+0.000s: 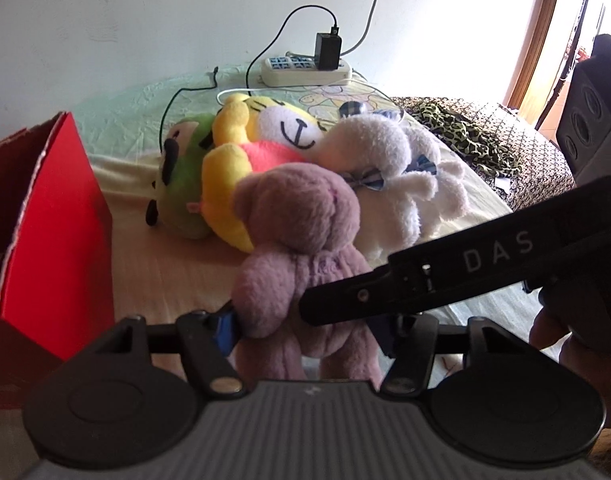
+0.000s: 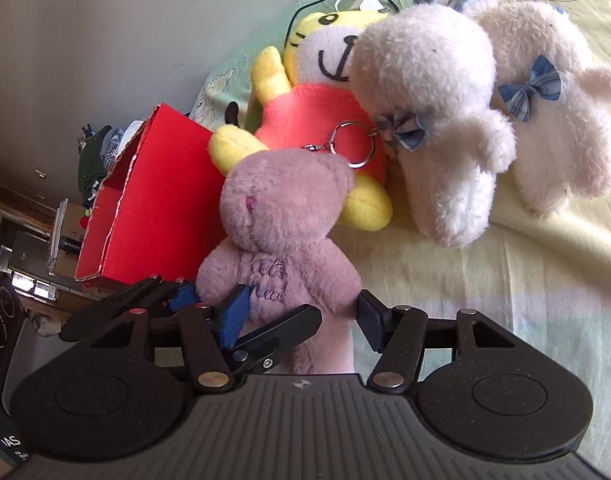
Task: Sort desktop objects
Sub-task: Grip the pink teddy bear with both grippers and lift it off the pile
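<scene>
A pink plush bear (image 1: 301, 216) stands upright at the front of a pile of soft toys on a pale yellow sheet (image 2: 485, 280). My left gripper (image 1: 303, 328) is shut on the bear's lower body, its blue pads pressed in from both sides. My right gripper (image 2: 301, 314) stands open around the same bear (image 2: 281, 216), a blue pad close on each side of its belly. One right finger (image 1: 425, 280) crosses the left wrist view in front of the bear. A left finger (image 2: 281, 330) lies across the bear's legs in the right wrist view.
A red open box (image 1: 57, 220) (image 2: 161, 200) stands just left of the bear. Behind it lie a yellow tiger plush (image 2: 317, 108), a green plush (image 1: 181, 184) and two white bunnies (image 2: 425, 80). A keyring (image 2: 353, 144) hangs by the bear's head. A power strip (image 1: 305, 70) sits at the wall.
</scene>
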A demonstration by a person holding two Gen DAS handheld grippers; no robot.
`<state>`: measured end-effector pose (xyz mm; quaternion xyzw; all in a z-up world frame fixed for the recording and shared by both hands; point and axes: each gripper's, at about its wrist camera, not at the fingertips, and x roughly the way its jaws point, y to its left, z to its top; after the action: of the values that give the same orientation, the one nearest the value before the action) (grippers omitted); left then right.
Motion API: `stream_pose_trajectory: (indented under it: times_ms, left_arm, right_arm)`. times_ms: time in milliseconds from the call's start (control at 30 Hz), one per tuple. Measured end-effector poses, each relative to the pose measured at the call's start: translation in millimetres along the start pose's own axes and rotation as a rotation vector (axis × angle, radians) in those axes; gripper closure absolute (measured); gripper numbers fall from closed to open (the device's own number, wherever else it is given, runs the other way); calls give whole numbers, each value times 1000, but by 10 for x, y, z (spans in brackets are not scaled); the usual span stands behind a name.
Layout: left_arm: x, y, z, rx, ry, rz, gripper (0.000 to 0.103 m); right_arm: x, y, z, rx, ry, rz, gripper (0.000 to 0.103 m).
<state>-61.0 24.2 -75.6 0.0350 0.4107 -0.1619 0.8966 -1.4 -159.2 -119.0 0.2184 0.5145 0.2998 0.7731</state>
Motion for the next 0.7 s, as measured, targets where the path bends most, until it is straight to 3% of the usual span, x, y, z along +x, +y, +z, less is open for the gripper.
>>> stream_pose_trajectory:
  times_ms: [367,700]
  left_arm:
    - [-685,-73,114,55,-144,13,41]
    - [-1331,643,289,113,-315,134,41]
  right_arm:
    - [-429,466,-126,-145,-166,31,43]
    - [-293,1308,98,-297,-317,103,43]
